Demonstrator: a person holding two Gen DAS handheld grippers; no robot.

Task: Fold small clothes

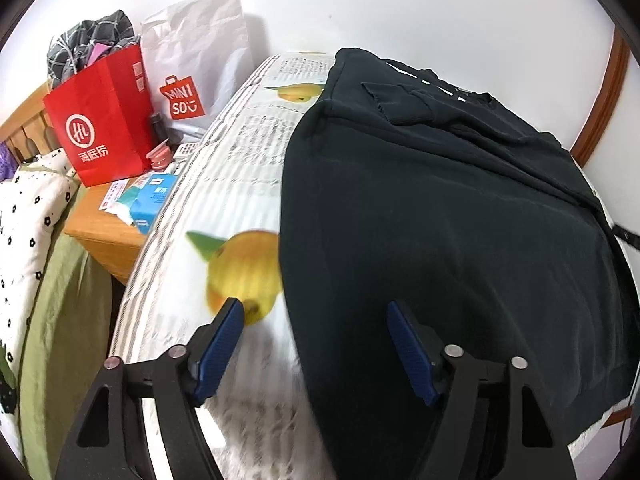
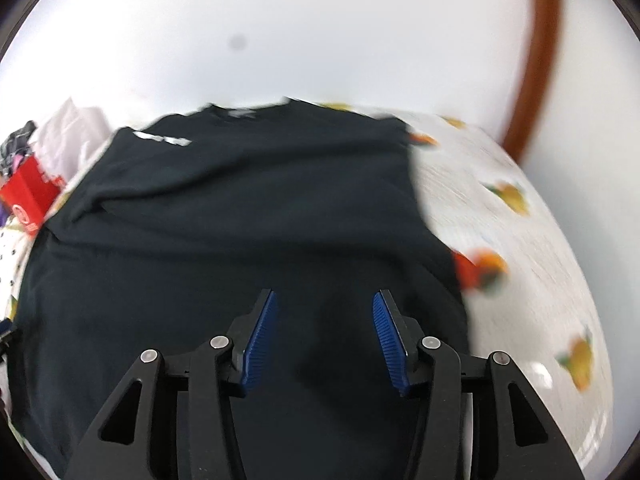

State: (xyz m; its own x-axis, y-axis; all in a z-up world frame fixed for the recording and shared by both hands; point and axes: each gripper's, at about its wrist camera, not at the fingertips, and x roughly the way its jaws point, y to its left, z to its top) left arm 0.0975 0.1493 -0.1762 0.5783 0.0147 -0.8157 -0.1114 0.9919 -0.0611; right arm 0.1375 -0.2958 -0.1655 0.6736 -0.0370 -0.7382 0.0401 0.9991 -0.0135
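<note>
Left tongs [image 1: 314,312] and right tongs [image 2: 324,306] both apart, empty, over dark navy garment [image 1: 460,220], sleeves folded inward, on bed [image 1: 240,152].

looks like a bedroom at home. wooden nightstand [image 1: 102,232] piled with a red shopping bag [image 1: 102,120] and a white miniso bag [image 1: 196,60], dotted pillow [image 1: 28,216] on green bedding [image 1: 60,320], wooden headboard [image 1: 24,128], fruit-print sheet [image 1: 224,184] under a dark garment [image 1: 440,220].
</note>
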